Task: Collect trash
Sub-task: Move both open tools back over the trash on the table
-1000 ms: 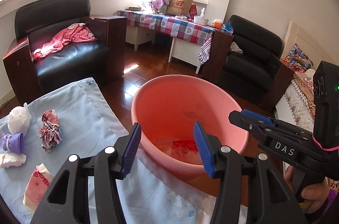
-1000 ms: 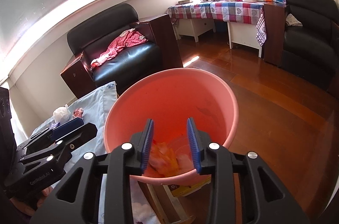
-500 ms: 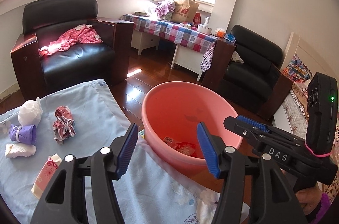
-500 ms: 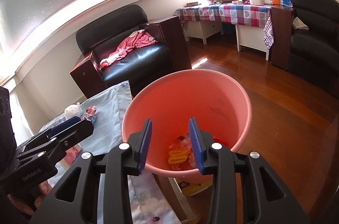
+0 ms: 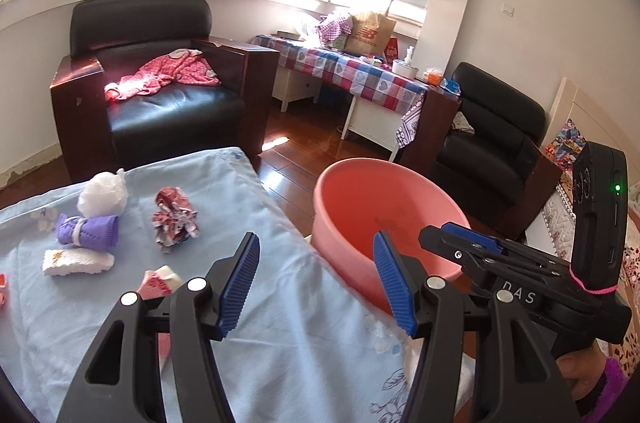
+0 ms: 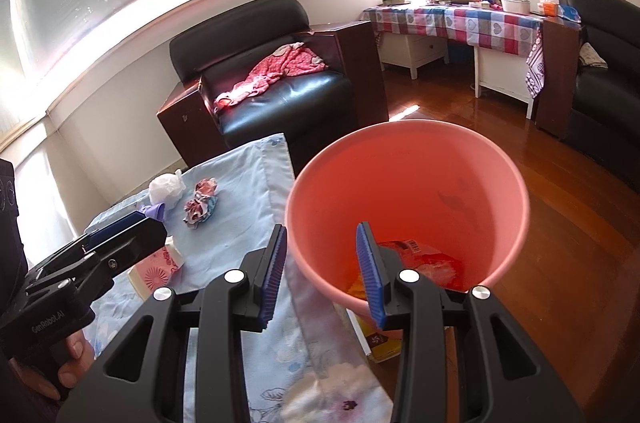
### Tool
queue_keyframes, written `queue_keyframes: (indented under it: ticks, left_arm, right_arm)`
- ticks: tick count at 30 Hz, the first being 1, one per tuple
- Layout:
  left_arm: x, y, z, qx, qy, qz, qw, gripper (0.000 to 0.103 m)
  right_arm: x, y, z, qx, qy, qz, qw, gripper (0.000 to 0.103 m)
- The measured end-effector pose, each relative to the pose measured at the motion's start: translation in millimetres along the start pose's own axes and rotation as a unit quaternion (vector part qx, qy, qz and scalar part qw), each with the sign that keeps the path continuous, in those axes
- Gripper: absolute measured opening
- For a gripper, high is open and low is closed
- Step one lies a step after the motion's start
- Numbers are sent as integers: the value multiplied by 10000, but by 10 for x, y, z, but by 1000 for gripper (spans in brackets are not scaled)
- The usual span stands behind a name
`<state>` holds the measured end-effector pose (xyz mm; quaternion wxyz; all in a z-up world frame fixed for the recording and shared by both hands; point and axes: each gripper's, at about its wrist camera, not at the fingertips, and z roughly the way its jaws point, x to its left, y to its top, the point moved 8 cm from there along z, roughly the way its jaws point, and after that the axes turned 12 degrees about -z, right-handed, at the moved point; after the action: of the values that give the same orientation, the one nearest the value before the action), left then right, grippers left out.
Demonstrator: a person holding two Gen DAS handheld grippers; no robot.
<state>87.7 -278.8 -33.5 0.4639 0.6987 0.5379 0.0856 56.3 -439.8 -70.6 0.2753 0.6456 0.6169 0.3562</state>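
Note:
A pink plastic basin (image 5: 384, 211) (image 6: 408, 179) stands beside the light blue cloth (image 5: 280, 323) and holds red and yellow wrappers (image 6: 424, 259). On the cloth lie a crumpled red-patterned wrapper (image 5: 174, 219) (image 6: 200, 205), a white plastic ball (image 5: 102, 195), a purple roll (image 5: 86, 229), a white tissue pack (image 5: 76, 261) and a pink carton (image 5: 160, 285) (image 6: 156, 269). My left gripper (image 5: 316, 281) is open and empty above the cloth's right edge. My right gripper (image 6: 322, 269) is open and empty at the basin's near rim.
A black armchair (image 5: 160, 103) with a pink garment stands behind the cloth. A table with a checked cloth (image 5: 352, 75) and a second black armchair (image 5: 492, 143) stand on the wooden floor (image 6: 580, 263) further back. A yellow box (image 6: 380, 341) lies under the basin.
Both grippers have pulled back and up from over the basin toward the cloth. The left view now shows more of the cloth and the trash on it. Both stay open and empty.

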Motion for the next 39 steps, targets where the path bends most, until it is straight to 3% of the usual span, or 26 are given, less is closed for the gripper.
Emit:
queue_keyframes:
  ticks: [12, 22, 31, 39]
  left_arm:
    - [714, -90, -414, -182, 495, -347, 9980, 62]
    - [1462, -88, -619, -330, 1125, -875, 9892, 62]
    - [2124, 40, -539, -406, 1630, -1284, 9774, 62]
    - [2355, 255, -283, -335, 1571, -1584, 9742, 62]
  right_arm:
    - [497, 19, 87, -75, 218, -429, 9988, 37]
    - [859, 5, 284, 163, 525, -665, 9963, 37]
    - [1035, -48, 491, 416, 693, -790, 9936, 37]
    - [1046, -47, 707, 608, 831, -627, 9927, 37]
